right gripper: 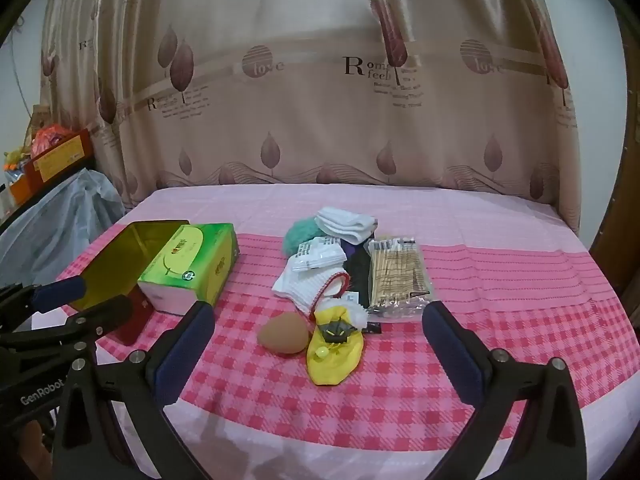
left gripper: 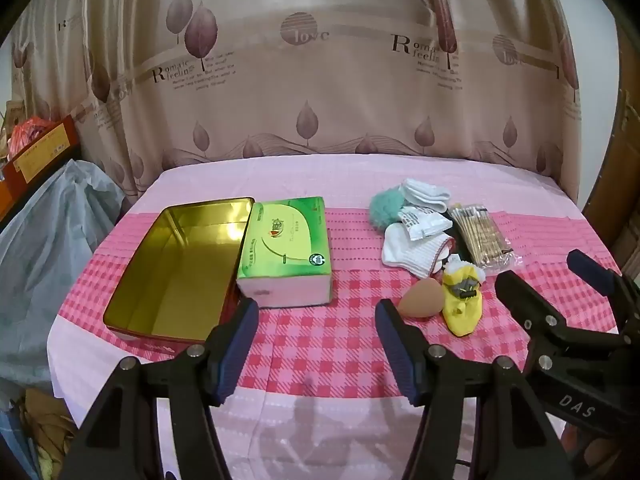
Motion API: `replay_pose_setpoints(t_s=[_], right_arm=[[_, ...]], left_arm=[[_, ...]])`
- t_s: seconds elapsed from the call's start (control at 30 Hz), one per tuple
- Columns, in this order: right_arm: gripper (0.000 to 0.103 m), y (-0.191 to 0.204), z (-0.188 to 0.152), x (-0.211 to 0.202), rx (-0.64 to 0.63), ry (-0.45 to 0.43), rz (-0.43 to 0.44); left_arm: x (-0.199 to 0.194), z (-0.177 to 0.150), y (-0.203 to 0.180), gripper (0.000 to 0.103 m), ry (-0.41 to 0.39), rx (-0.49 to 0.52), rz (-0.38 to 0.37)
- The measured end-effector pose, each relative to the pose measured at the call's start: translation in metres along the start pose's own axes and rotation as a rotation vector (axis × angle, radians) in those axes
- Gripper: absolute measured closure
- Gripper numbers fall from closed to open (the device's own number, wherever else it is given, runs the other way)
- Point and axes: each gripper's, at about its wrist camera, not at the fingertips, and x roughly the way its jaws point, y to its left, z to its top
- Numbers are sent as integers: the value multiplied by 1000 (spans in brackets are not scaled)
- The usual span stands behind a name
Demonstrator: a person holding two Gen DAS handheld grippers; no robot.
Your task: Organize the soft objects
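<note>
**Two spread grippers wait before a pile of soft items and a gold tin**

Nearest, the left gripper (left gripper: 316,344) and the right gripper (right gripper: 320,356) hover low over the front of a pink checked tablecloth (right gripper: 400,380). Both point forward and level, jaws spread wide, holding nothing. Just beyond the right gripper lie a tan sponge egg (right gripper: 283,336) and, touching it, a yellow sock (right gripper: 334,356). Behind these, white socks (right gripper: 308,284), a teal pom-pom (right gripper: 300,234) and a packet of cotton swabs (right gripper: 398,276) crowd together. To the left, a gold tin (left gripper: 180,272) sits open beside a green tissue box (left gripper: 288,256). Nothing appears sorted yet. A sensible start: take the loose front items first, closing gently, and carry each across into the tin without dragging the pile.
</note>
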Motion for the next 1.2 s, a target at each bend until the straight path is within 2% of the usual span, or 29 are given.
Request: replay_pose_setpoints(t_s=[0.6,1.0,1.2], right_arm=[[0,0,-3,1,-1,5,2],[0,-1,-3,2,1,7,0],[0,-1,-3,1,1,7,2]], left_arm=[[7,-8,2,41,24,-9,-11],[-1,-8,-1,41,-49,28,2],[2,-9,-6,41,-22,51,-11]])
